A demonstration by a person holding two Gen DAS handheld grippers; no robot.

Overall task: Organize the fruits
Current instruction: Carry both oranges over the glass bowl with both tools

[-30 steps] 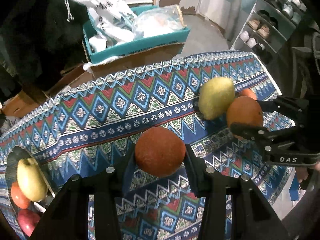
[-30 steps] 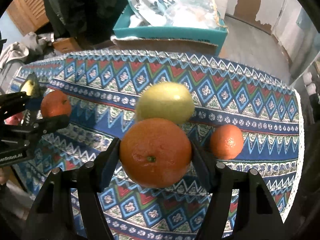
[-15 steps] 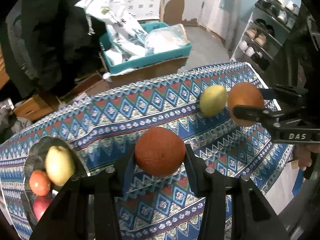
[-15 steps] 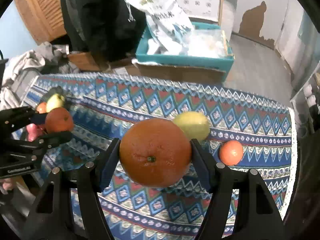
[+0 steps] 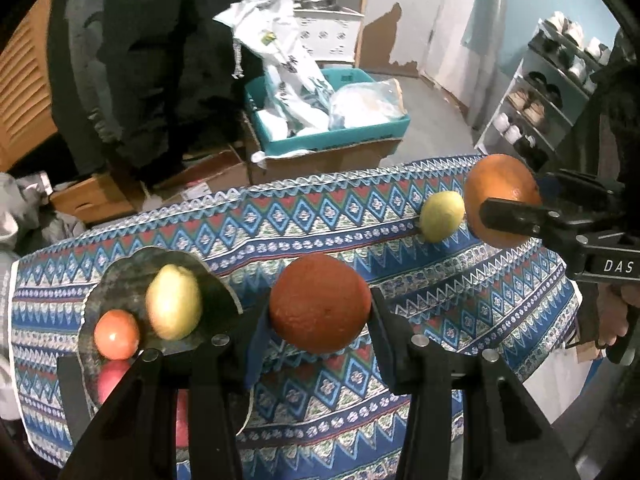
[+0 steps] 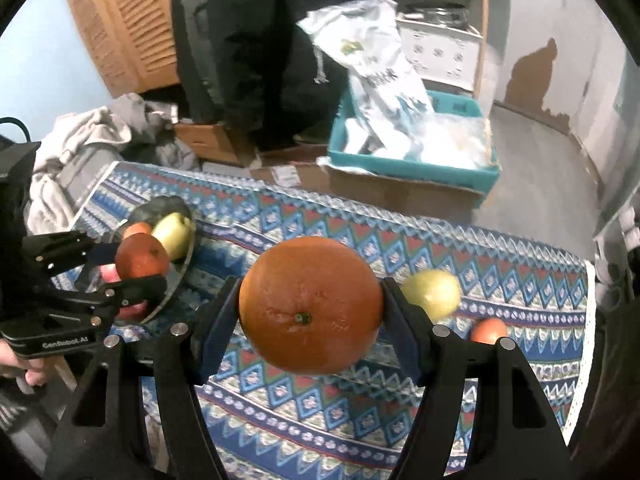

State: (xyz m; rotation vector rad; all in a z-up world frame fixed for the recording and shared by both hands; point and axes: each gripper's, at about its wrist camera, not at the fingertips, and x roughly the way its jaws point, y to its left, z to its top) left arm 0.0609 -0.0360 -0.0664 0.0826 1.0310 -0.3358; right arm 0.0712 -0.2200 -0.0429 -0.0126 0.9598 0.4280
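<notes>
My left gripper (image 5: pixel 318 320) is shut on a dark orange (image 5: pixel 320 302), held above the patterned tablecloth just right of a dark plate (image 5: pixel 120 276). On the plate lie a yellow-green pear (image 5: pixel 173 302), a small orange fruit (image 5: pixel 116 334) and a red fruit (image 5: pixel 112 380). My right gripper (image 6: pixel 310 312) is shut on a big orange (image 6: pixel 310 304), also lifted off the cloth. A second pear (image 6: pixel 434 292) and a small tangerine (image 6: pixel 488 330) rest on the cloth to the right. The right wrist view shows the left gripper (image 6: pixel 132 268) with its orange (image 6: pixel 141 258) over the plate's near edge (image 6: pixel 180 276).
The tablecloth (image 5: pixel 328 216) covers a table whose far edge faces a teal bin of bags (image 5: pixel 328 120) on a cardboard box. A person in dark clothes (image 6: pixel 256 48) stands beyond. A shoe rack (image 5: pixel 540 92) is at the right, and a pile of grey clothes (image 6: pixel 84 140) at the left.
Both grippers rose with their oranges, and the table looks smaller. The left gripper moved toward the plate, which has come further into view. The fruits on the cloth stayed put.
</notes>
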